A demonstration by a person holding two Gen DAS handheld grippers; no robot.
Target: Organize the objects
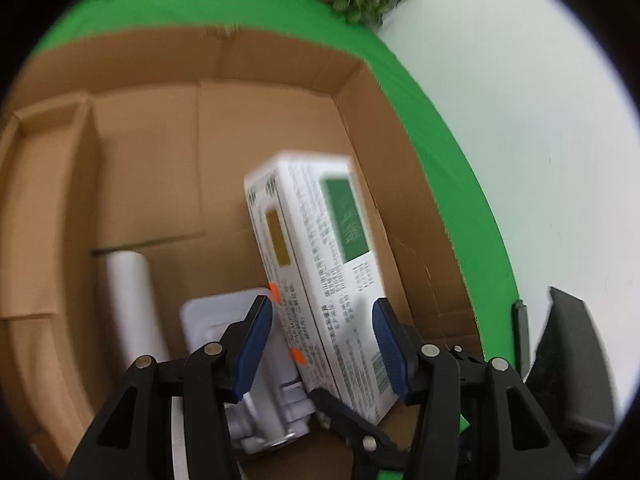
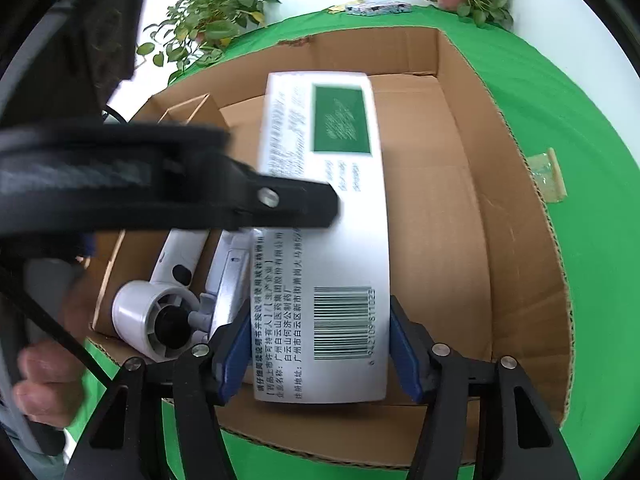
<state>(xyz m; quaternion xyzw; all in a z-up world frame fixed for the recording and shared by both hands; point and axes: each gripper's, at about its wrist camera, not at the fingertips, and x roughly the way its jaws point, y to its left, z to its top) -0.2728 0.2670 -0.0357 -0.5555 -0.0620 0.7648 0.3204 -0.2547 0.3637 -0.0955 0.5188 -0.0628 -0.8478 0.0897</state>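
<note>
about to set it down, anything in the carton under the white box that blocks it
Partly. The white box, held between both tongs, hangs over the carton. Its left edge overlaps a white device lying beside a small fan. The carton floor to the right of them looks bare.

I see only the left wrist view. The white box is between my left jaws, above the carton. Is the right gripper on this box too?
Observer: Yes. The right gripper grips the box by its barcode end, jaws on both long sides.
Operator: Does anything lie on the cloth outside the carton?
Observer: A small packet lies on the green cloth, just right of the carton.
Operator: What is the white thing beside the box?
Observer: A white device with a round, fan-like head, lying in the carton.
</note>
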